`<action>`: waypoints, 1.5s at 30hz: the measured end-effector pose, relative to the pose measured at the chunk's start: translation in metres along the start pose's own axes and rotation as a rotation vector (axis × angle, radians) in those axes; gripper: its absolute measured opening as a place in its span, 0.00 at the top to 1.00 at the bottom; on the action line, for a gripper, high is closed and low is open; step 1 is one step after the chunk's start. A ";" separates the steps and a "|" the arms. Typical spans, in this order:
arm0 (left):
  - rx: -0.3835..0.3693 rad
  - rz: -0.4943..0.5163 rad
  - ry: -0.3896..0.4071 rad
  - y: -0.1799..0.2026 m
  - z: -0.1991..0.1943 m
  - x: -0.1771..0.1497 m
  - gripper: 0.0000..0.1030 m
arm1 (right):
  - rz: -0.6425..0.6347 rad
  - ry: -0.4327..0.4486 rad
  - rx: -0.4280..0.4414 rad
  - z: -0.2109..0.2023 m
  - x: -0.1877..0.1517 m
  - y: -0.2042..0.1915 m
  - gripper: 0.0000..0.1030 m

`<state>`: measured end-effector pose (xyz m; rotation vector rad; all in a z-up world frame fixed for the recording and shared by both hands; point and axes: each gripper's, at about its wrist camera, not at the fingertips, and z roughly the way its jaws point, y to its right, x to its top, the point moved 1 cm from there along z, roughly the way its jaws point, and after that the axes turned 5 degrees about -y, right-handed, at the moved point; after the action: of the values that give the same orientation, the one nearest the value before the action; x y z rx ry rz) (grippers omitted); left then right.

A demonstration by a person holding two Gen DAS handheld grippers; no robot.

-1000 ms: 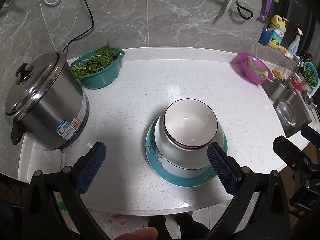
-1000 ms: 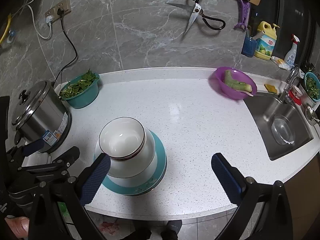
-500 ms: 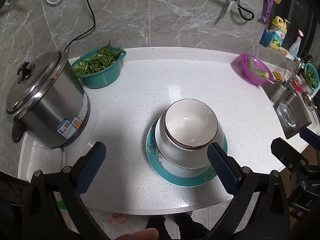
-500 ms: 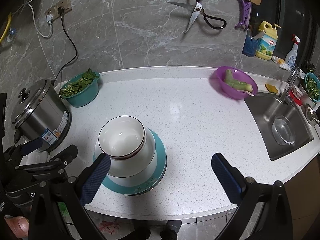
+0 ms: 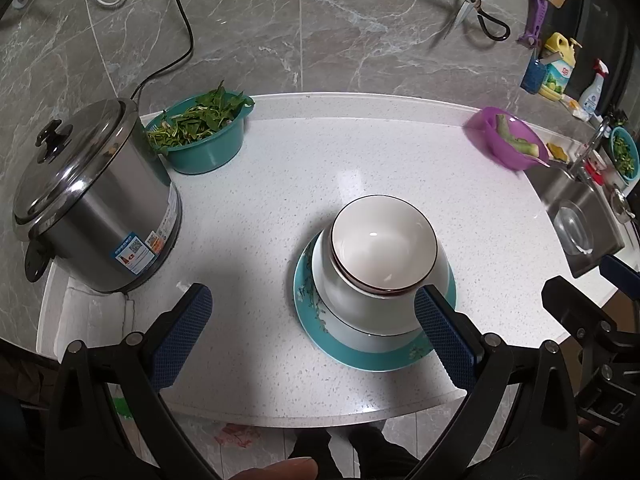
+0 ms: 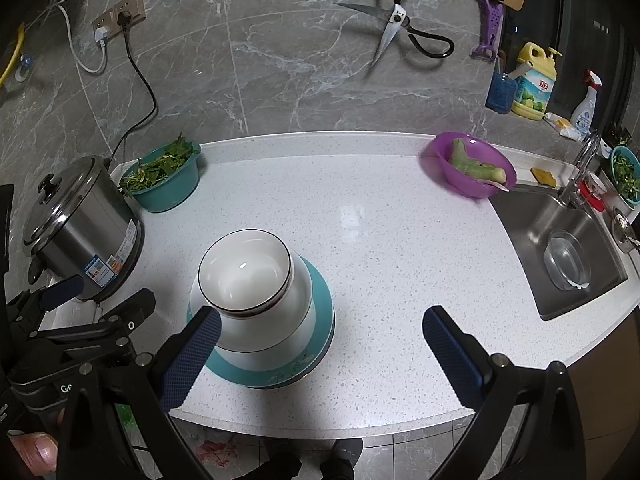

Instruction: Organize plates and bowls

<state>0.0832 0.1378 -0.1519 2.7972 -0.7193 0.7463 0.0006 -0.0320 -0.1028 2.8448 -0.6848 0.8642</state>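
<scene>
A stack of white bowls with a dark rim (image 5: pixel 382 240) (image 6: pixel 244 268) stands on a teal-rimmed plate (image 5: pixel 316 312) (image 6: pixel 320 312) near the front of the white counter (image 5: pixel 280 184). My left gripper (image 5: pixel 308 340) is open and held back at the counter's front edge, its right finger just in front of the stack. Wide open too, my right gripper (image 6: pixel 320 356) hovers to the right of the stack, its left finger in front of the stack's near side. Nothing is held between either pair of fingers.
A steel rice cooker (image 5: pixel 92 204) and a teal basin of greens (image 5: pixel 200 136) stand at the left. A purple bowl with vegetable pieces (image 6: pixel 472 168) sits by the sink (image 6: pixel 560 256) at the right. Scissors (image 6: pixel 400 28) hang on the tiled wall.
Both grippers have drifted very slightly; the bowls and plate have not moved, and both grippers stay open.
</scene>
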 end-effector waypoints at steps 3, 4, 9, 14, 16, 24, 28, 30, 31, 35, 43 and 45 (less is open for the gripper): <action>0.001 -0.003 -0.001 0.000 0.000 0.000 0.00 | 0.001 -0.001 0.000 0.000 0.000 0.000 0.00; 0.001 -0.004 -0.002 0.000 0.000 -0.001 0.00 | 0.000 -0.001 -0.001 0.000 0.000 0.000 0.00; 0.003 -0.005 -0.003 0.001 0.000 -0.001 0.00 | -0.001 -0.001 0.000 0.000 0.000 0.000 0.00; 0.006 -0.008 -0.003 0.002 0.000 -0.002 0.00 | 0.001 0.000 -0.001 0.000 0.000 -0.001 0.00; 0.006 -0.008 -0.003 0.001 0.000 -0.002 0.00 | 0.001 -0.001 -0.001 0.000 0.000 -0.001 0.00; 0.004 -0.010 -0.007 0.002 0.001 -0.004 0.00 | 0.002 -0.002 -0.001 0.000 0.000 -0.001 0.00; 0.005 -0.012 -0.009 0.005 0.001 -0.003 0.00 | 0.000 -0.002 -0.001 0.000 0.001 -0.001 0.00; 0.005 -0.013 -0.009 0.005 0.001 -0.004 0.00 | -0.001 -0.002 -0.001 0.000 0.001 -0.001 0.00; 0.005 -0.013 -0.010 0.005 0.002 -0.004 0.00 | 0.000 -0.003 0.000 0.001 0.001 0.000 0.00; 0.006 -0.014 -0.009 0.005 0.001 -0.004 0.00 | 0.000 -0.003 -0.001 0.000 0.001 -0.001 0.00; 0.006 -0.013 -0.010 0.005 0.002 -0.003 0.00 | -0.001 -0.005 -0.001 0.001 0.001 -0.001 0.00; 0.006 -0.014 -0.011 0.005 0.002 -0.003 0.00 | 0.000 -0.005 0.000 0.001 0.001 -0.001 0.00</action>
<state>0.0795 0.1339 -0.1550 2.8108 -0.7002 0.7331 0.0027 -0.0314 -0.1029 2.8474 -0.6853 0.8576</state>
